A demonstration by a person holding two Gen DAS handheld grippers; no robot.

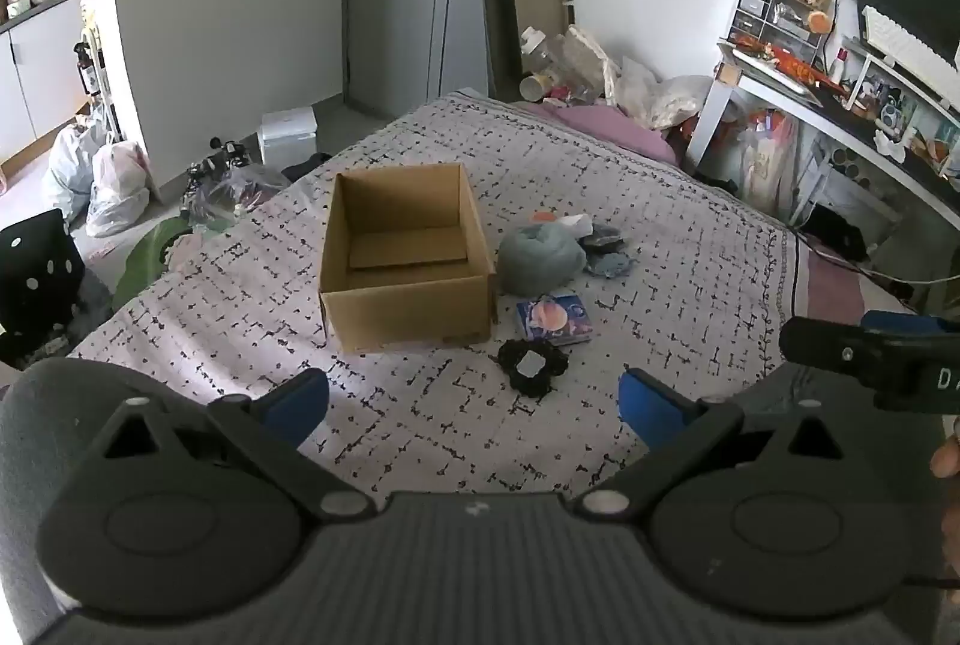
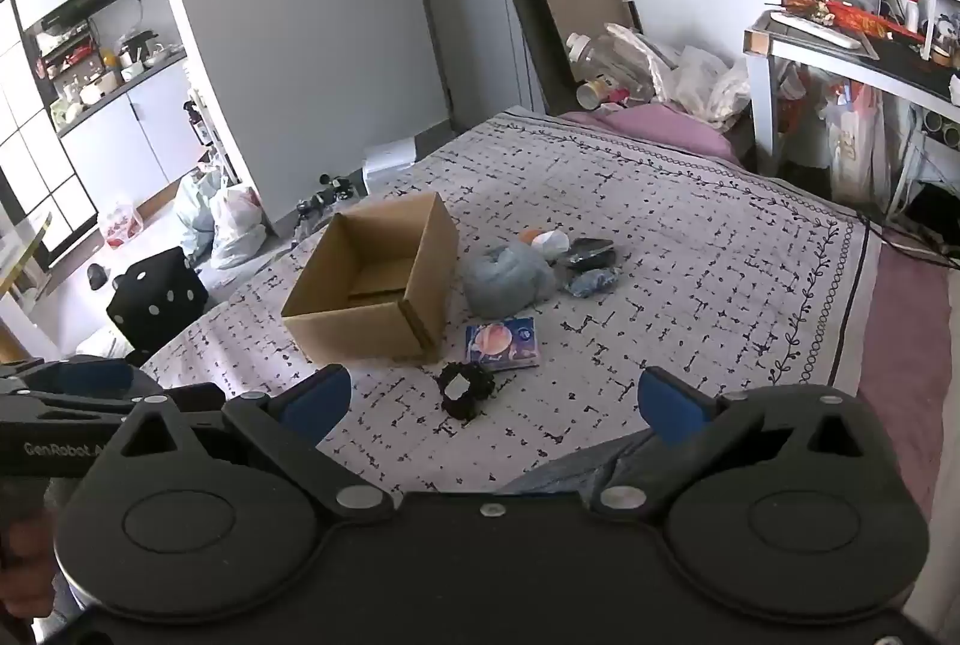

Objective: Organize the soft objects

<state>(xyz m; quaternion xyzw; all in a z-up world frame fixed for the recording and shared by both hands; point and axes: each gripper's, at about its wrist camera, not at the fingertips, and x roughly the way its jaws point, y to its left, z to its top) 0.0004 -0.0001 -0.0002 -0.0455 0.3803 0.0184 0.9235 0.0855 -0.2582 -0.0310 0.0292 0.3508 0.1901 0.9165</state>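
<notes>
An open cardboard box (image 1: 408,255) (image 2: 372,279) stands on the patterned bedspread (image 1: 660,237) (image 2: 690,237). Right of it lies a pile of soft items: a grey-blue rolled cloth (image 1: 540,252) (image 2: 507,279), a white and orange piece (image 2: 549,242), dark and blue bundles (image 1: 609,249) (image 2: 591,267). A colourful flat packet (image 1: 555,320) (image 2: 503,342) and a black scrunchie-like item with a grey tag (image 1: 533,366) (image 2: 465,388) lie nearer. My left gripper (image 1: 474,405) and right gripper (image 2: 492,402) both hover open and hold nothing, short of the black item.
A desk (image 1: 840,105) with a monitor and clutter stands at the right. Bags and bottles pile at the bed's far end (image 2: 648,69). Plastic bags (image 1: 114,189) and a black dotted cube (image 2: 159,300) sit on the floor at the left. My right gripper's body (image 1: 870,351) shows in the left wrist view.
</notes>
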